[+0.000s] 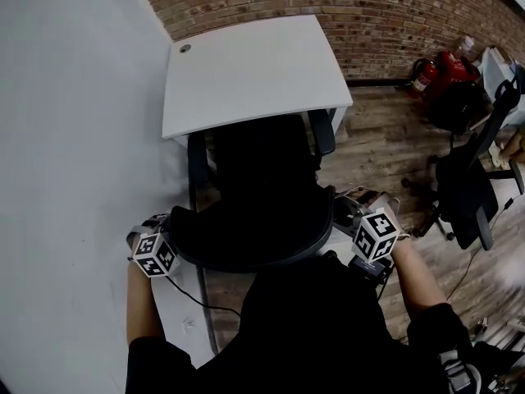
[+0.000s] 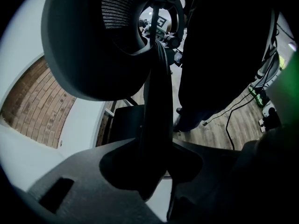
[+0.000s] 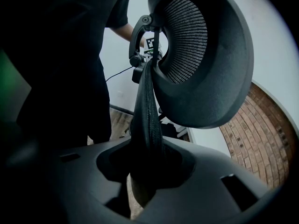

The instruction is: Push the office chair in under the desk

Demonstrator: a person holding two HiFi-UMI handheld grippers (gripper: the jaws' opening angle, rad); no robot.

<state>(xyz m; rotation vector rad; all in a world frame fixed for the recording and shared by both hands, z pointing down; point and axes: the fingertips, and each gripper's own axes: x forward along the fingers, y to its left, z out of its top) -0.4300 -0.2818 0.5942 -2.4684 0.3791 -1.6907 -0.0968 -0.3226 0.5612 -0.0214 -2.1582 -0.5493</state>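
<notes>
The left gripper (image 2: 156, 171) and right gripper (image 3: 145, 171) pinch the chair (image 1: 254, 220) back's edges in their jaws; the desk (image 1: 246, 72) lies straight ahead.

Office space: white counter (image 1: 246, 72) standing against brick wall (image 1: 369, 6), black office chair (image 1: 262, 162) sitting before it, second swivel chair (image 1: 467, 191) standing right, cables (image 2: 227, 127) trailing over wood floor (image 1: 385, 146).

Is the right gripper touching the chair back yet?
Touching. The right gripper view shows the edge of the chair back running down between the jaws of the right gripper, which close on both its sides with no gap.
</notes>
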